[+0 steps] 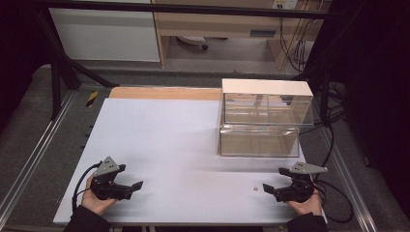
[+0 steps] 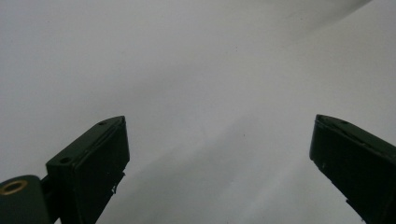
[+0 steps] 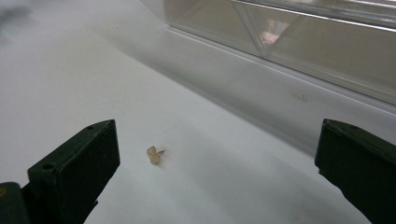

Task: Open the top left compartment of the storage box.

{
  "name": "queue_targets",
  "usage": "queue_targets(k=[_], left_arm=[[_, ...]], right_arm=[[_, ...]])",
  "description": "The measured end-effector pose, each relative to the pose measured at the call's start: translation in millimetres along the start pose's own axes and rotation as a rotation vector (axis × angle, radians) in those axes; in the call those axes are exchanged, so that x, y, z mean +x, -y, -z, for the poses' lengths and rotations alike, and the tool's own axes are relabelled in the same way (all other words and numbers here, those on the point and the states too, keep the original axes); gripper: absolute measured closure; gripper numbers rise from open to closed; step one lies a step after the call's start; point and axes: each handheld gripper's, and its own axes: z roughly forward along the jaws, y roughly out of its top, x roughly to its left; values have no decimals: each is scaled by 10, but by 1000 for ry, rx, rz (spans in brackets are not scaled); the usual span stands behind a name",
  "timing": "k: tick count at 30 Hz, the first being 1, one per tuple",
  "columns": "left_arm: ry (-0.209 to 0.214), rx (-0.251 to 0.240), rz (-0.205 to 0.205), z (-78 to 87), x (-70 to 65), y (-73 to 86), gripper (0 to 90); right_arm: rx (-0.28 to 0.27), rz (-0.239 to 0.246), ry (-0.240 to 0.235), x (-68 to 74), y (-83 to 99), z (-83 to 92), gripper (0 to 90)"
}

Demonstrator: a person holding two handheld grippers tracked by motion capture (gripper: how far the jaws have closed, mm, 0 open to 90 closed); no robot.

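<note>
A tiny gold clover-shaped stud lies on the white table top near the front right. In the right gripper view the stud rests just ahead of the left jaw, touching neither jaw. My right gripper is held low over the table, pointing left at the stud, and in its own view the right gripper is open and holds nothing. At the front left, my left gripper points right. Seen from its own camera, the left gripper is open over bare table.
A clear two-tier plastic box with a white lid stands at the back right of the table; its lower wall runs just beyond the stud. Cables trail off both grippers. Metal rails flank the table.
</note>
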Motion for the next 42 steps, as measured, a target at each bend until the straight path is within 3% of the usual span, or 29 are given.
queue_targets(k=[13, 19, 28, 42], left_arm=[[-10, -3, 0, 7, -5, -7, 60], [-11, -15, 10, 6, -81, -75, 102], [-9, -59, 14, -64, -278, -290, 270], [32, -116, -77, -250, -732, -717, 552]], right_arm=[[0, 14, 3, 40, -14, 20, 8], [0, 11, 6, 41, -9, 24, 8], [5, 6, 8, 46, -8, 14, 8], [4, 10, 14, 43, -9, 6, 8]])
